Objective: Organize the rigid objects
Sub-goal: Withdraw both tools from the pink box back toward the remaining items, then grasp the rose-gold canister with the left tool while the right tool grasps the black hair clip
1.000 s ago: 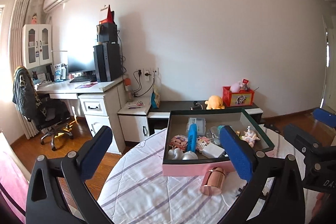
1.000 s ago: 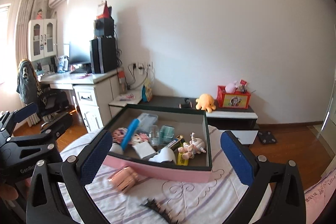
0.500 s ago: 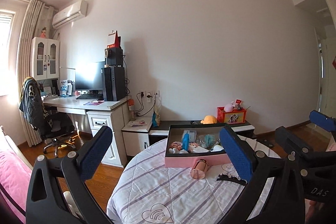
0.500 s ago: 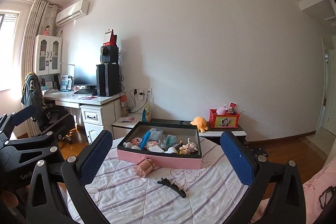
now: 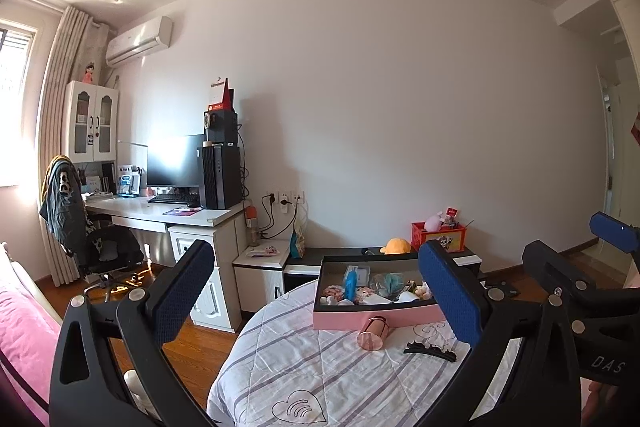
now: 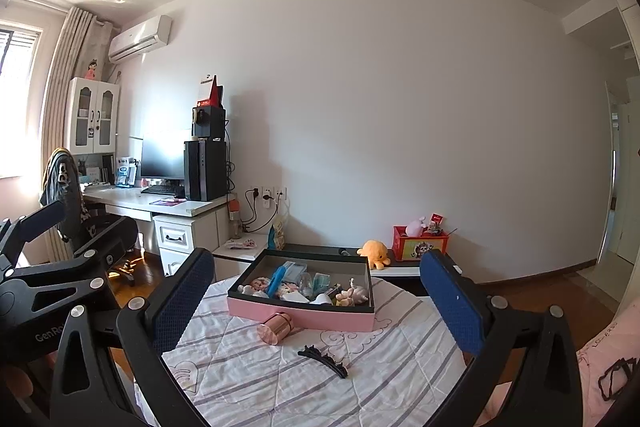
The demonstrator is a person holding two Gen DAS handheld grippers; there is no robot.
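Both grippers, left gripper (image 5: 316,299) and right gripper (image 6: 316,299), spread wide, holding nothing. Rose-gold canister (image 6: 275,327) on its side on bedspread (image 6: 248,379), touching pink box (image 6: 300,315) front wall; axis approx. fwd-right. Hair clip (image 6: 323,361) just beyond, crosswise. Right gripper likely nearer.

I see a pink box (image 6: 304,319) of small items, a rose-gold canister (image 6: 275,327) on its side touching it, and a black hair clip (image 6: 323,361) nearby.
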